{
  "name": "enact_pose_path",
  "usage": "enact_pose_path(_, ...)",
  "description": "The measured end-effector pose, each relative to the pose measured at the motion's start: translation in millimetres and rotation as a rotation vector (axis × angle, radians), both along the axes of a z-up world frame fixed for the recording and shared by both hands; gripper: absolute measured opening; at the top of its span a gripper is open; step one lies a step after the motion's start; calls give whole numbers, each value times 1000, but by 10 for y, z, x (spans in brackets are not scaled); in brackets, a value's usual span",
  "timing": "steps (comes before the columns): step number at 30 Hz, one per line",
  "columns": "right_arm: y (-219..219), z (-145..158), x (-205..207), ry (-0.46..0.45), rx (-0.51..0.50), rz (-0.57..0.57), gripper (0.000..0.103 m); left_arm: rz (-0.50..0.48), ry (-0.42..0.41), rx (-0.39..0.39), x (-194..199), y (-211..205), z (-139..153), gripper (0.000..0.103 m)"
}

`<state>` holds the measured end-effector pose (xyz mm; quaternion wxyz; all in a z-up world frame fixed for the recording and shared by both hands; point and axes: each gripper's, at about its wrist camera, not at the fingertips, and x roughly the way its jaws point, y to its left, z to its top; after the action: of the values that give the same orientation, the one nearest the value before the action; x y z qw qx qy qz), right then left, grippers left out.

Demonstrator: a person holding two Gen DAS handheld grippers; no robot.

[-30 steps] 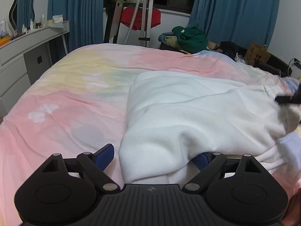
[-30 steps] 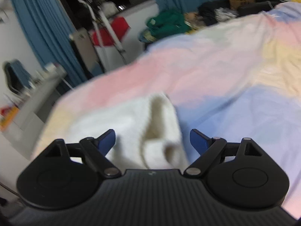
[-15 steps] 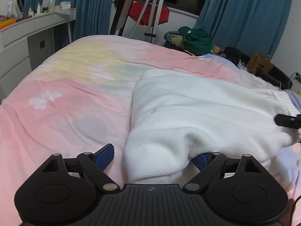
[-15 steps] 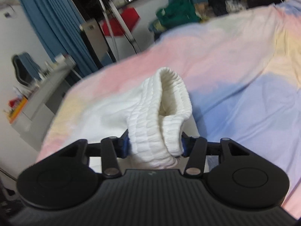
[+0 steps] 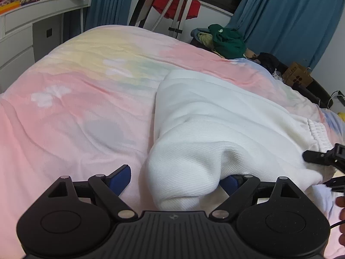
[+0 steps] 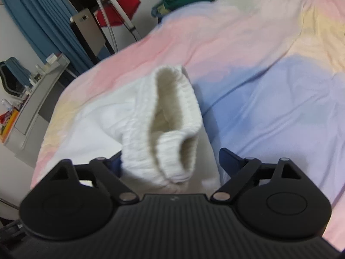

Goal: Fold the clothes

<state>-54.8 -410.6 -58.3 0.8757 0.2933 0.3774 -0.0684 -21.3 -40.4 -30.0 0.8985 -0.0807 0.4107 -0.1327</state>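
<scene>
The white garment [image 5: 215,129] lay across the pastel bed cover [image 5: 75,108], its ribbed cuff [image 6: 172,118] standing up between the right gripper [image 6: 170,161] fingers. Half a second earlier those jaws had pinched the cuff; now they were opening, and it slumped free. The left gripper [image 5: 179,177] stayed spread around a folded edge. That fold looked set down.

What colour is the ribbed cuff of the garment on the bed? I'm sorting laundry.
White outside, cream inside: the ribbed knit cuff shows best in the right wrist view.
</scene>
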Motion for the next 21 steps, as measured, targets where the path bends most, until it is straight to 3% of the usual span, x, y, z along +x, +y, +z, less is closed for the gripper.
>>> enact_pose_path(1, -33, -51, 31, 15, 27, 4, 102, 1, 4, -4, 4, 2, -1, 89)
enact_pose_path(6, -171, -320, 189, 58, 230, 28, 103, -16, 63, -32, 55, 19, 2, 88)
enact_pose_path(10, -163, -314, 170, 8, 302, 47, 103, -39, 141, -154, 68, 209, 71, 87)
enact_pose_path(12, -133, -286, 152, -2, 284, 61, 103, -85, 154, -222, 50, 315, 139, 89)
enact_pose_path(15, -78, -262, 141, 1, 244, 76, 88, -139, 119, -276, 33, 452, 266, 96)
enact_pose_path(21, -35, -207, 121, 4, 202, 87, 72, -71, 133, -334, 289, 506, 186, 100)
